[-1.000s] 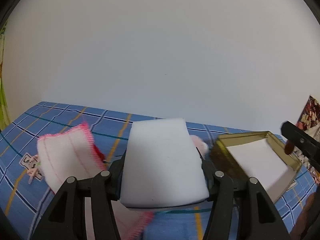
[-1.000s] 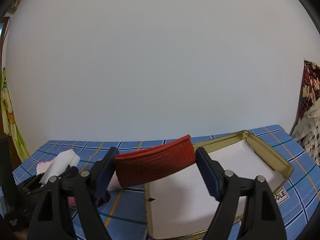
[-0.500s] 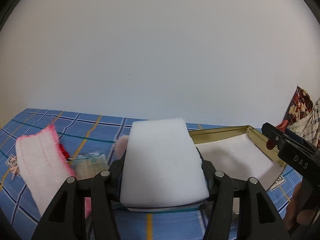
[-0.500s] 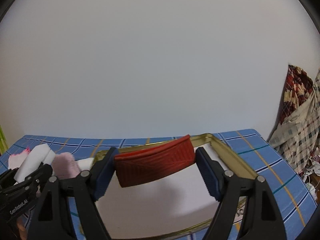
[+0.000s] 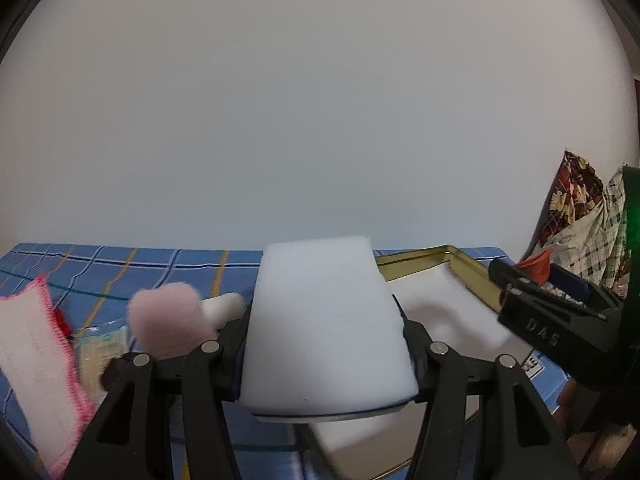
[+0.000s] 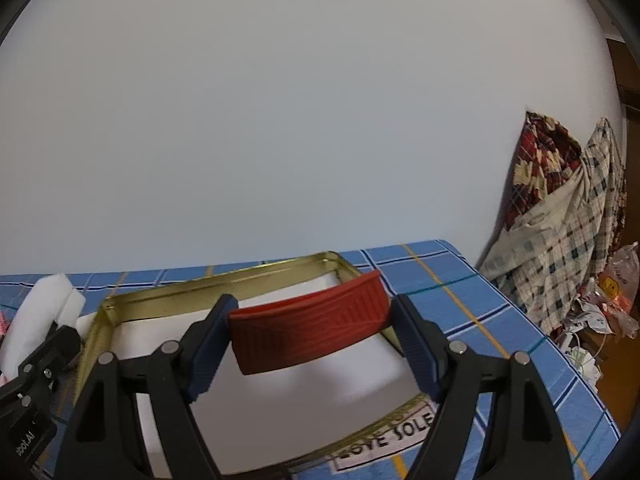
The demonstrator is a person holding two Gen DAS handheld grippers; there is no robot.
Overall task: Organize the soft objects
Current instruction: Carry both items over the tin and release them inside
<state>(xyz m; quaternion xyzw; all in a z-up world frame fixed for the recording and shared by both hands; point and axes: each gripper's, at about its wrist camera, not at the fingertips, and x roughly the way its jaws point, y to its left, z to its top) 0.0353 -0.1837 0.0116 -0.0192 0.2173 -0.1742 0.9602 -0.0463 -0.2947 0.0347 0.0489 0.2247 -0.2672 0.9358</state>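
Observation:
My left gripper (image 5: 324, 344) is shut on a white foam sponge (image 5: 324, 320) and holds it above the left edge of a gold-rimmed tin tray (image 5: 464, 272) with a white floor. My right gripper (image 6: 310, 332) is shut on a red ribbed pad (image 6: 308, 328) and holds it over the same tray (image 6: 160, 296). The right gripper also shows at the right of the left wrist view (image 5: 560, 312). The sponge also shows at the left of the right wrist view (image 6: 44, 312).
On the blue checked cloth (image 5: 120, 268), left of the tray, lie a pink fluffy puff (image 5: 168, 320), a white pink-edged cloth (image 5: 36, 364) and a small packet (image 5: 104, 344). Checked fabric (image 6: 560, 220) is piled beyond the table's right edge.
Both grippers have moved right with their loads. The tray now lies under and ahead of both. The pink-edged cloth has slid to the left edge of the left wrist view.

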